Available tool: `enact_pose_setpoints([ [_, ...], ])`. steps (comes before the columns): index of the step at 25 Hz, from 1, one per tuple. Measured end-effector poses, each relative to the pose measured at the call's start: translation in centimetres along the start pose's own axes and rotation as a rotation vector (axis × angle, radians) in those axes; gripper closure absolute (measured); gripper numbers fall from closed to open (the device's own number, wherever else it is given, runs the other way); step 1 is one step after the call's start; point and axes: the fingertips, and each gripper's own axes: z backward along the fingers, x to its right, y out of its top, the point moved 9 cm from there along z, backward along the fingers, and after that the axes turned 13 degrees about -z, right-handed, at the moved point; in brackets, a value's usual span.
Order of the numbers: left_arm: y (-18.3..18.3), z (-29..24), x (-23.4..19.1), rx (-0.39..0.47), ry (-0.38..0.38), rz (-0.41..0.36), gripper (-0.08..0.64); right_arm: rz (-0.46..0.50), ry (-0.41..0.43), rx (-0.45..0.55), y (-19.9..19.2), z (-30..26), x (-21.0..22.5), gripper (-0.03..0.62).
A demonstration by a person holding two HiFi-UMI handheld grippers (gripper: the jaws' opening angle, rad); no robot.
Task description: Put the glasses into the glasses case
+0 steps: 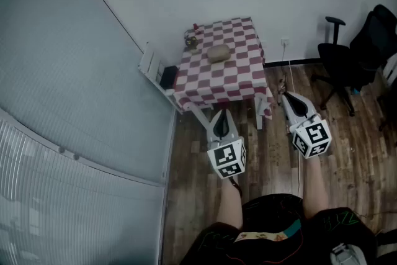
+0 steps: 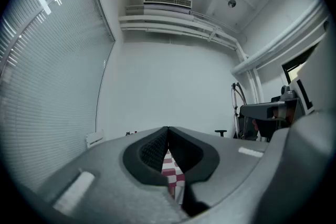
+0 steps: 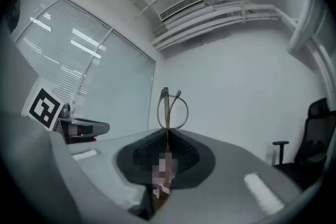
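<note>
The thin wire-frame glasses (image 3: 169, 106) stand upright, pinched between the closed jaws of the right gripper (image 3: 167, 135). They are held in the air just beside the near right corner of the small table with the red-and-white checked cloth (image 1: 242, 80). The tan oval glasses case (image 1: 218, 53) lies near the middle of this table. The left gripper (image 1: 221, 113) is at the table's near edge, its jaws together with nothing between them. A black office chair (image 1: 347, 59) stands to the right of the table.
</note>
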Motion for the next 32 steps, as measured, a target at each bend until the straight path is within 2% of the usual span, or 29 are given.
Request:
enact_pose_setpoints([
  [5, 0.4, -0.4, 0.1, 0.001, 0.002, -0.013, 0.551, -0.023, -0.031, 0.012, 0.4, -0.2, 1.3, 0.575],
  [22, 1.5, -0.1, -0.5, 0.005, 0.035, -0.049, 0.551, -0.084, 0.015, 0.03, 0.4, -1.7, 2.1, 0.575],
  [32, 0.0, -1.2, -0.6, -0.024, 0.037, -0.031, 0.551, -0.106, 0.022, 0.002, -1.0, -3.0, 2.9, 0.575],
])
